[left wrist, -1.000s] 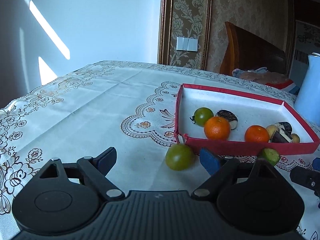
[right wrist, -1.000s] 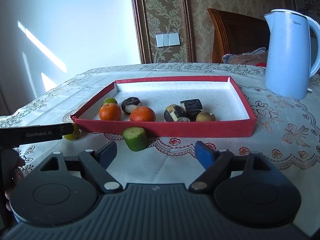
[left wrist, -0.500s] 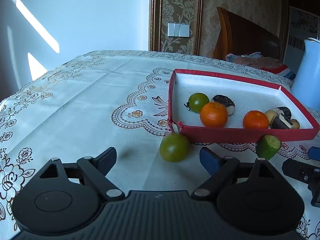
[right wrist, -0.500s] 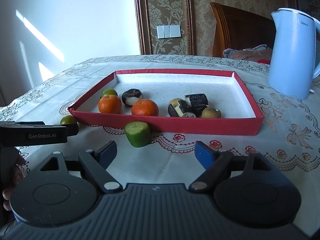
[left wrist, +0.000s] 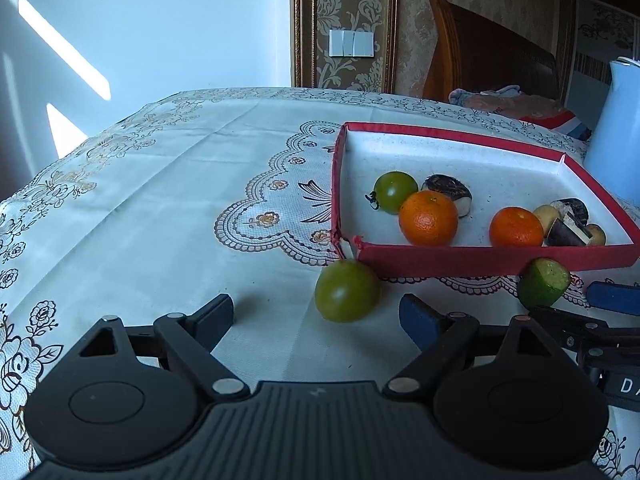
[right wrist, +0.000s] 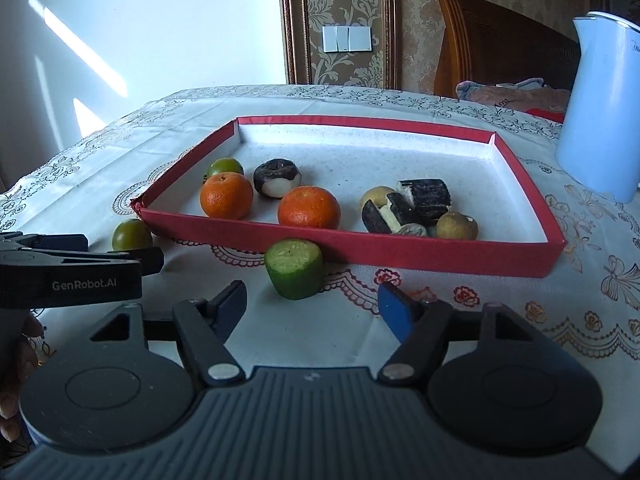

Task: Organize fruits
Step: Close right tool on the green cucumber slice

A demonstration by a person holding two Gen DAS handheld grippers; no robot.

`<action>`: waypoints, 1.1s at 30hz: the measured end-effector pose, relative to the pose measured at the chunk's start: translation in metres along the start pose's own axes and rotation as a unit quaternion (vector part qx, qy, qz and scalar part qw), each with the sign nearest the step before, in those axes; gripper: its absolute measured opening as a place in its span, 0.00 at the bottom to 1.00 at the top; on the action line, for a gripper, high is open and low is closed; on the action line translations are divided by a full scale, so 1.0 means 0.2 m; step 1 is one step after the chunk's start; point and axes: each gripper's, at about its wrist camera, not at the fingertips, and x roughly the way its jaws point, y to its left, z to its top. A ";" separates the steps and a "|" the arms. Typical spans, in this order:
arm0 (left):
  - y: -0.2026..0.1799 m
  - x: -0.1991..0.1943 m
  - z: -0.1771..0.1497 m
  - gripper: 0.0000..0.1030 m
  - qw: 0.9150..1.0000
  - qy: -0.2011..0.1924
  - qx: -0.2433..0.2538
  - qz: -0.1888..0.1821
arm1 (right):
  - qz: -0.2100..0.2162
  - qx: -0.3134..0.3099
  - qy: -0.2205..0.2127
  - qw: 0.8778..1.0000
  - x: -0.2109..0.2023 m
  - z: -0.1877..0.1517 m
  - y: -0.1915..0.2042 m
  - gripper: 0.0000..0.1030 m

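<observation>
Table covered by a white embroidered tablecloth (left wrist: 168, 200), sunlit pale wall and patterned wallpaper panel behind; pale blue kettle (right wrist: 600, 112) stands at the far right of the table. Red-walled tray (right wrist: 400, 254) with white floor sits on the cloth and holds one green tomato (left wrist: 395, 192), two oranges (left wrist: 428, 218), a dark round fruit with a white cut face (right wrist: 277, 178), dark cut pieces (right wrist: 424, 200) and small tan fruits (right wrist: 457, 225) grouped toward its right side. Outside the tray: a second green tomato (left wrist: 346, 291) lies on the cloth just beside the tray's near-left corner; a green cut cylinder piece (right wrist: 295, 269) stands against the tray's near wall. Left gripper (left wrist: 316, 314): fingers spread apart, nothing between them, green tomato just ahead of the gap and closer to the blue pad. Right gripper (right wrist: 312, 300): fingers likewise apart, empty, cylinder piece just ahead of the gap, closer to the dark left finger. Both grippers low over the cloth, side by side.
</observation>
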 end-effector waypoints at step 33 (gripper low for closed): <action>-0.03 0.08 0.05 0.88 1.000 0.012 0.007 0.010 | 0.003 -0.005 0.000 1.000 0.08 0.04 0.04 0.40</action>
